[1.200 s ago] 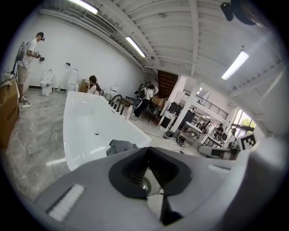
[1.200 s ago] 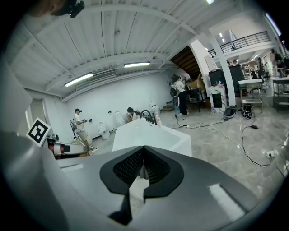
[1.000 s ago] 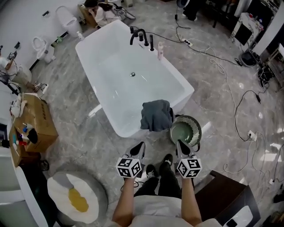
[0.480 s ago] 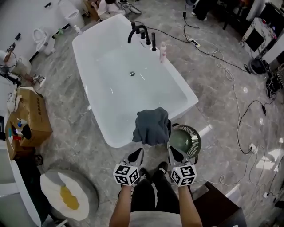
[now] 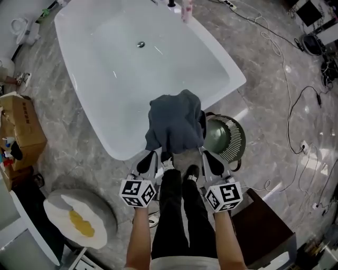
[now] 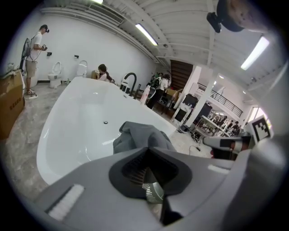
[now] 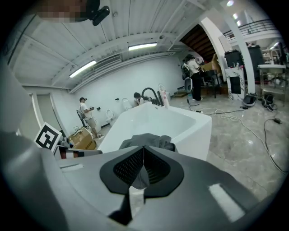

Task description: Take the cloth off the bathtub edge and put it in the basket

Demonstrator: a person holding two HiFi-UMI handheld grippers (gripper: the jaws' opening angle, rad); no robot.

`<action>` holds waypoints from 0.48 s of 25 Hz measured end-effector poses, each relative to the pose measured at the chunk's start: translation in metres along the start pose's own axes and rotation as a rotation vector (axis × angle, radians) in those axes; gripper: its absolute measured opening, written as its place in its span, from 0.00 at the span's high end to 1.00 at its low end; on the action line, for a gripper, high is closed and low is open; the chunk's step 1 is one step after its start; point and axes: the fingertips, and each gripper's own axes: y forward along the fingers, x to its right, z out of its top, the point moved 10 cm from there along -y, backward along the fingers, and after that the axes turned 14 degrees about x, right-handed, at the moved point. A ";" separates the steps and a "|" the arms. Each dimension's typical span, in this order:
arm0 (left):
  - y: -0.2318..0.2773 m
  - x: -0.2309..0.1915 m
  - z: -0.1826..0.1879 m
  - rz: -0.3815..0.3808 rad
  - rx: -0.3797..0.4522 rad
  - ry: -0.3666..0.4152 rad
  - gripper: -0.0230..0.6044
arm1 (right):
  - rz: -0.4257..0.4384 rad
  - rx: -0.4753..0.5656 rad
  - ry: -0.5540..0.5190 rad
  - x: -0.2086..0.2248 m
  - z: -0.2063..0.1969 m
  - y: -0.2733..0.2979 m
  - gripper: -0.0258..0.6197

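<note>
A dark grey cloth hangs over the near rim of the white bathtub. A round slatted basket stands on the floor just right of the cloth, against the tub. My left gripper is shut and empty, just short of the cloth's lower left hem. My right gripper is also shut and empty, below the cloth's right corner and next to the basket. The left gripper view has the cloth straight ahead of the closed left gripper. In the right gripper view the cloth lies beyond the closed right gripper.
A cardboard box sits on the floor at the left, and a round white-and-yellow cushion at the lower left. Cables run over the marble floor to the right. A dark cabinet stands at the lower right. A pink bottle is on the tub's far rim.
The view has closed in on the tub's near end. Both grippers have come forward to the hanging cloth's lower edge, still shut and empty. The cloth has not moved.
</note>
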 end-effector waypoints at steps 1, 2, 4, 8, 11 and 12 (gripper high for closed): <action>0.006 -0.006 -0.003 -0.003 0.001 0.001 0.87 | -0.016 -0.005 0.006 0.003 -0.009 0.005 0.96; 0.012 -0.011 -0.005 -0.009 -0.002 0.004 0.87 | -0.030 -0.014 0.011 0.006 -0.017 0.009 0.96; 0.021 -0.019 -0.006 -0.025 -0.017 0.007 0.87 | -0.053 -0.026 0.011 0.009 -0.029 0.016 0.96; 0.036 -0.037 -0.004 -0.050 -0.063 -0.019 0.79 | -0.057 -0.035 -0.009 0.010 -0.035 0.029 0.92; 0.050 -0.048 0.002 -0.084 -0.095 -0.033 0.70 | -0.053 -0.044 0.007 0.013 -0.036 0.040 0.86; 0.055 -0.050 0.006 -0.103 -0.105 -0.040 0.66 | -0.049 -0.047 0.011 0.013 -0.035 0.045 0.84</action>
